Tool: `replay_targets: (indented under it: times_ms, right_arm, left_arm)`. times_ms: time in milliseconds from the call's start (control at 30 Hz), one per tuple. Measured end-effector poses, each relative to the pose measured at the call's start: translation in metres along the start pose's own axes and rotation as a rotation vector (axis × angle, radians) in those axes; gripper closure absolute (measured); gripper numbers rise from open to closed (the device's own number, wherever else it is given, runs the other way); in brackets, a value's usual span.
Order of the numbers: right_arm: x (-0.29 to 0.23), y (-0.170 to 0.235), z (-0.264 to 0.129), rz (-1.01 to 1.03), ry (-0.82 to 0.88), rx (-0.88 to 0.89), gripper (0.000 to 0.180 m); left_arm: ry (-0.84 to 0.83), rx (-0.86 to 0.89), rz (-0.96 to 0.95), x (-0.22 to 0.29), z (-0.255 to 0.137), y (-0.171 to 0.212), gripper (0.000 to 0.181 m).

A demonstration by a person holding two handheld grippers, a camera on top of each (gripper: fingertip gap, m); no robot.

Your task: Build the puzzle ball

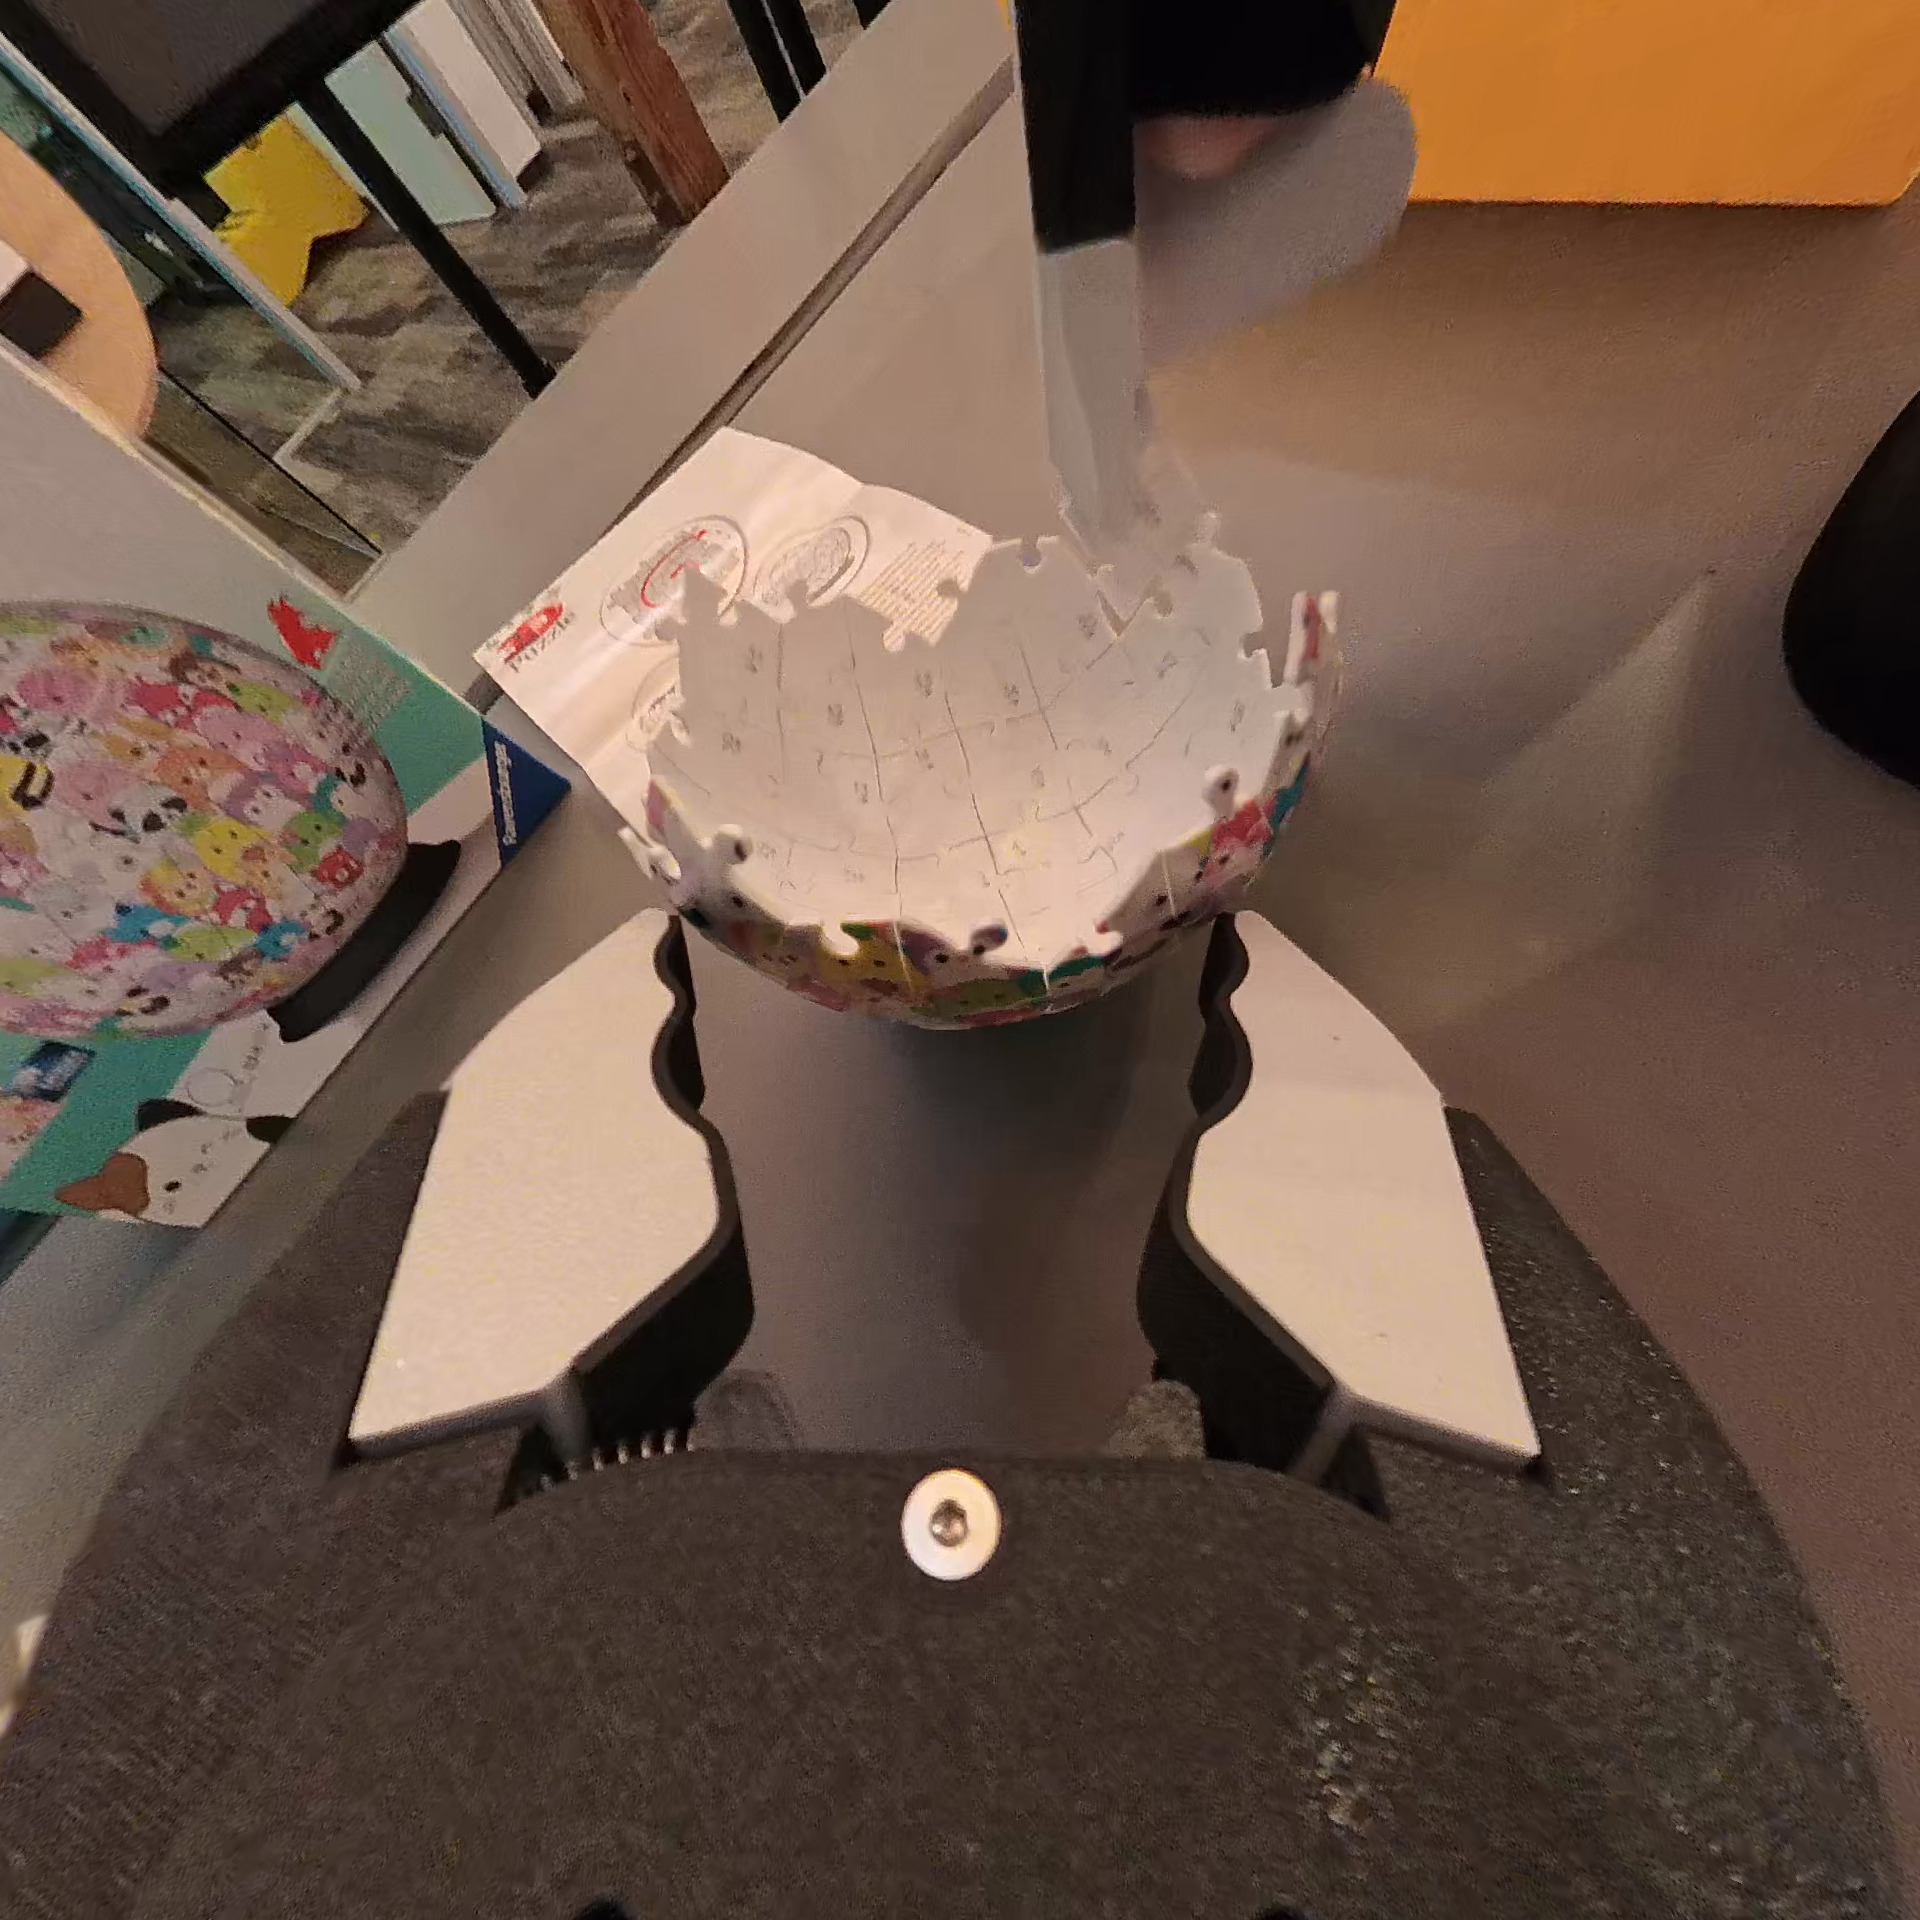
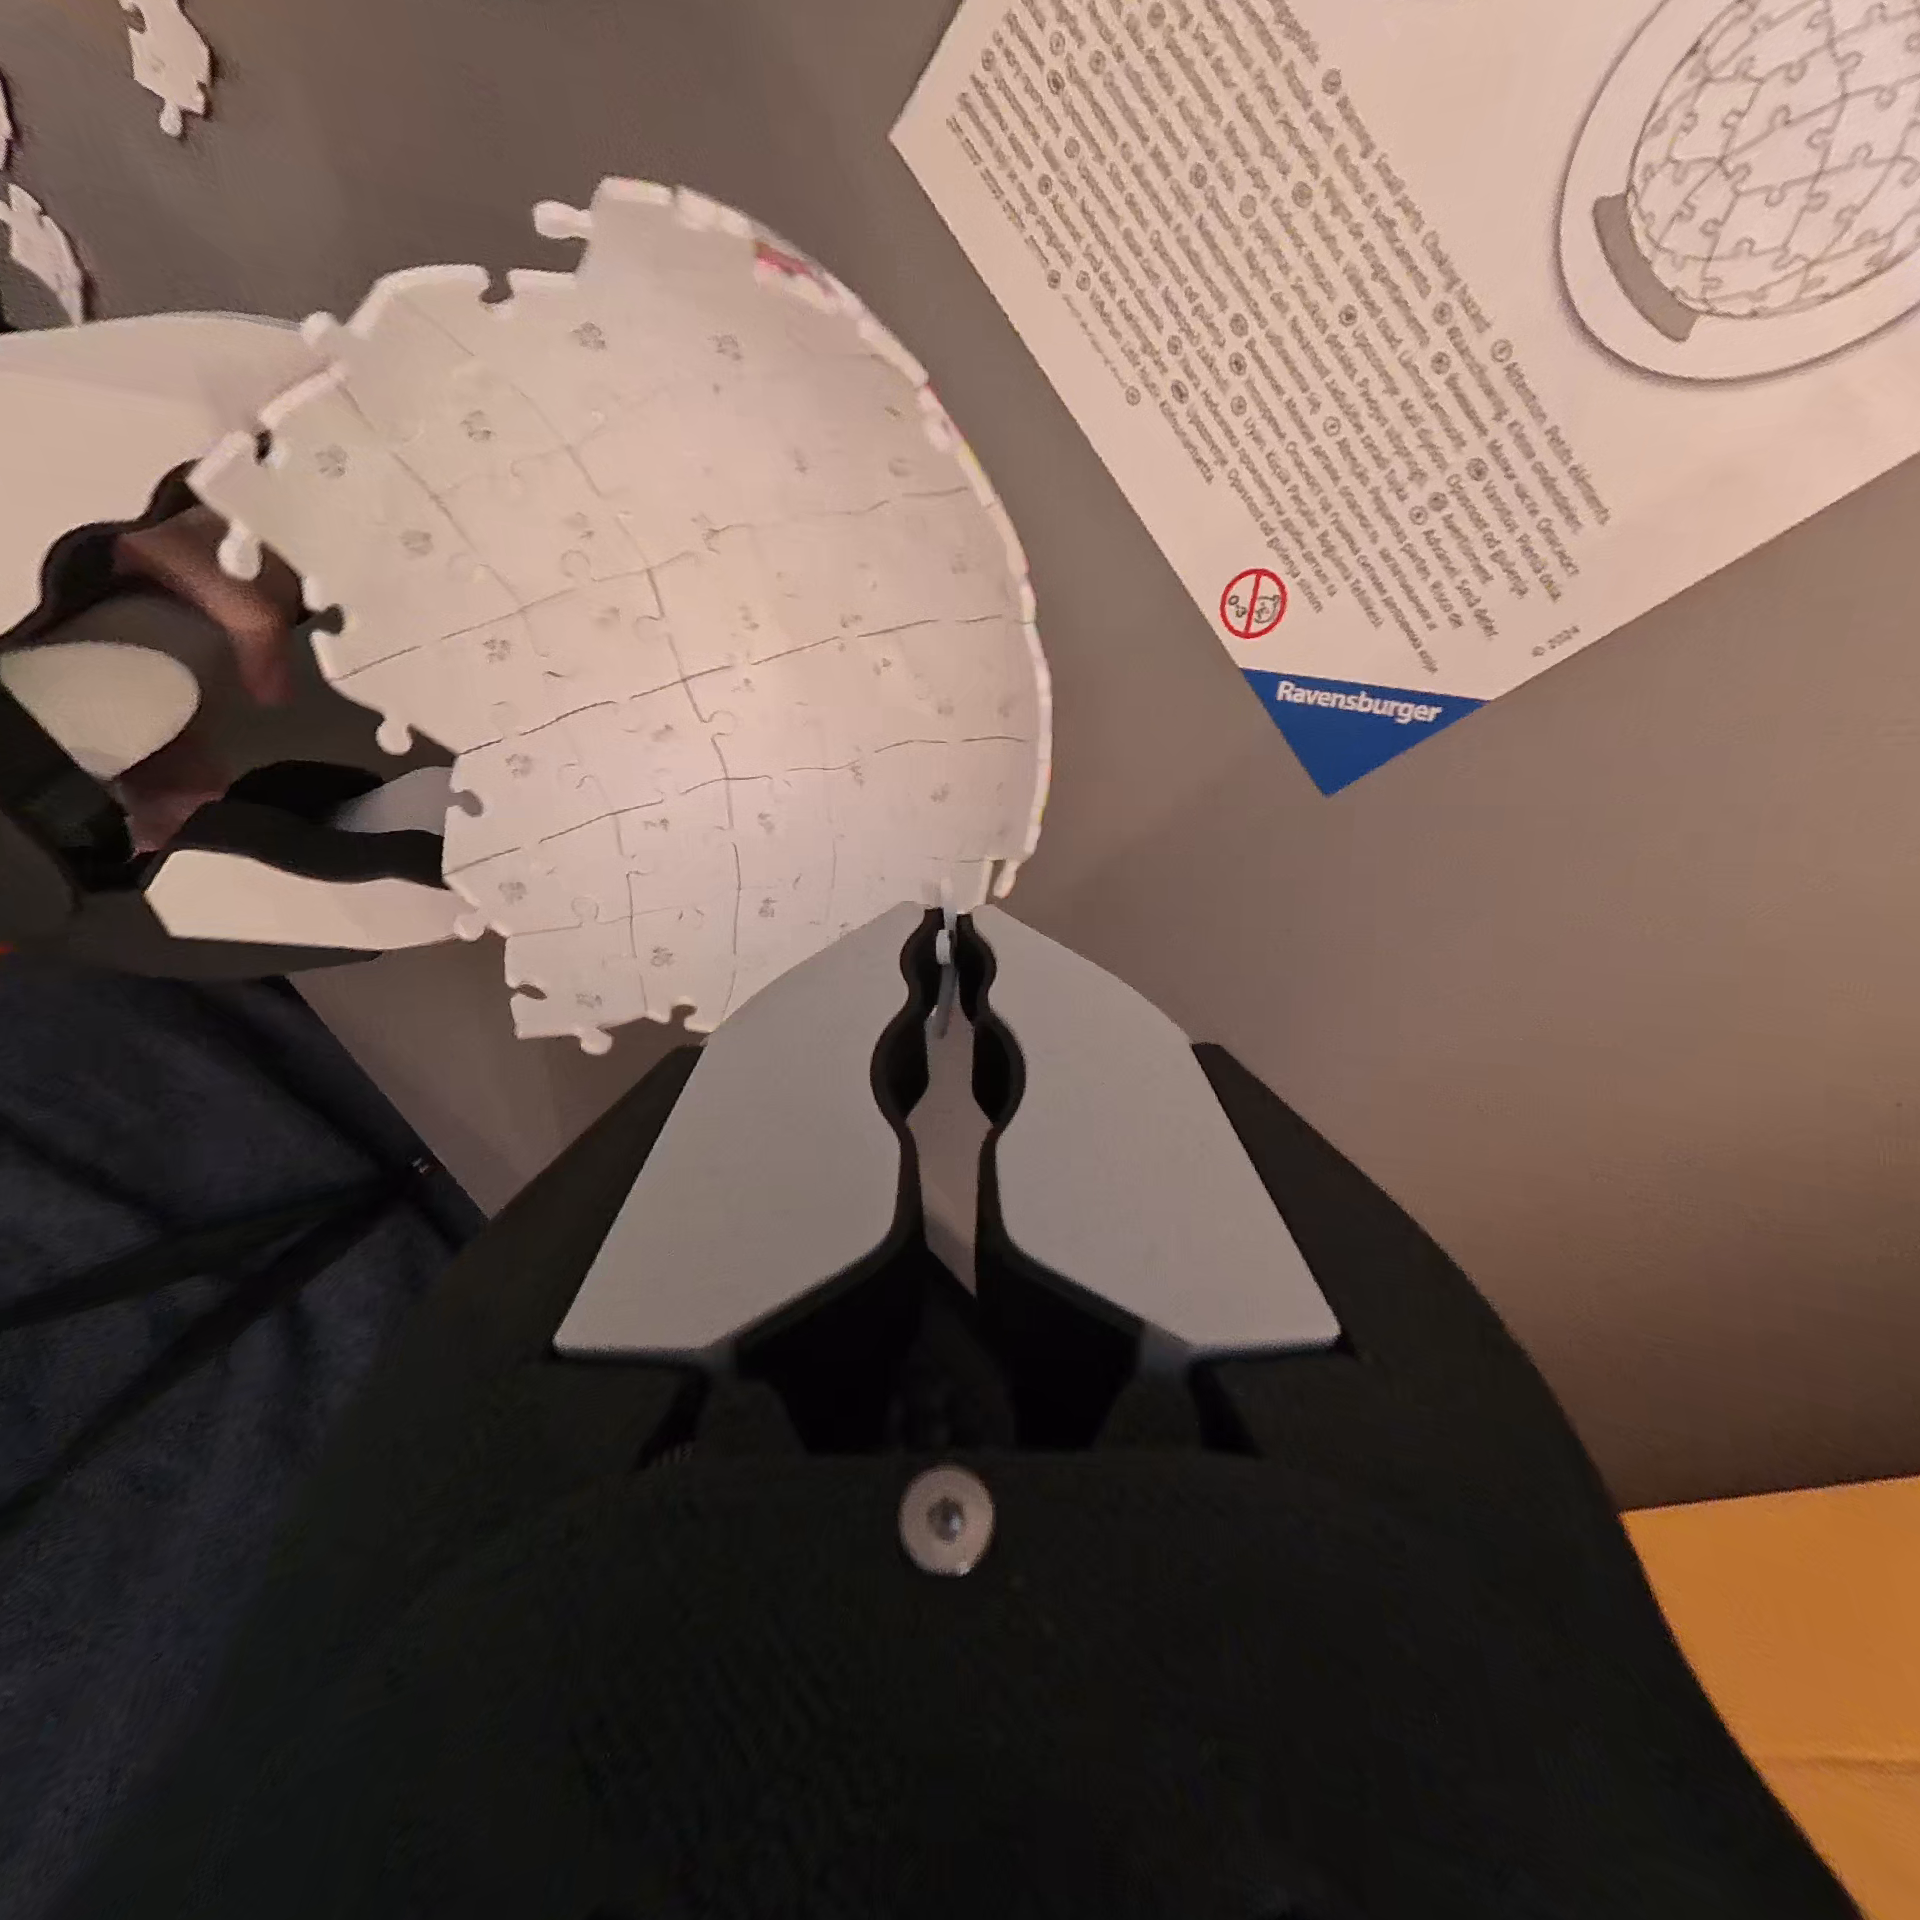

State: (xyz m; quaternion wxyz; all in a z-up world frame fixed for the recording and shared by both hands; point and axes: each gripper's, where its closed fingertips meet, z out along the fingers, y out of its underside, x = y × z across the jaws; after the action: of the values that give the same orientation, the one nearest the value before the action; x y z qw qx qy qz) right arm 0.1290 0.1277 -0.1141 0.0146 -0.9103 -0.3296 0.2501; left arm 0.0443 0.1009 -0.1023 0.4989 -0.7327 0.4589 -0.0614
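A half-built puzzle ball sits on the grey desk as an open bowl, white numbered insides up, colourful outside below, rim jagged with tabs. Roughly the lower half looks assembled; the upper half remains. The left tongs are spread wide just beside the near side of the bowl, holding nothing. The right tongs are pressed together on a thin white piece at the bowl's far rim, apparently fitting it. Loose pieces lie apart on the desk. An instruction sheet and the puzzle box lie behind the bowl.
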Motion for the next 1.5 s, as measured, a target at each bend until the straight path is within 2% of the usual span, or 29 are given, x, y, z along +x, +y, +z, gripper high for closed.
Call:
replay_targets:
  times_ms: [433, 833, 1067, 1500]
  right_arm:
    - [0.021, 0.010, 0.013, 0.075, -0.028, -0.053, 0.176]
    - [0.028, 0.011, 0.015, 0.121, -0.084, -0.029, 0.176]
    - [0.032, 0.012, 0.016, 0.130, -0.087, -0.026, 0.176]
    - [0.039, 0.017, 0.015, 0.094, -0.061, 0.079, 0.175]
  left_arm:
    - [0.028, 0.040, 0.026, 0.007, 0.012, -0.015, 0.087]
    - [0.082, 0.018, 0.036, 0.026, 0.042, -0.002, 0.060]
    - [0.054, 0.081, 0.087, 0.020, 0.044, -0.014, 0.075]
    - [0.036, 0.094, 0.181, 0.023, 0.045, -0.030, 0.080]
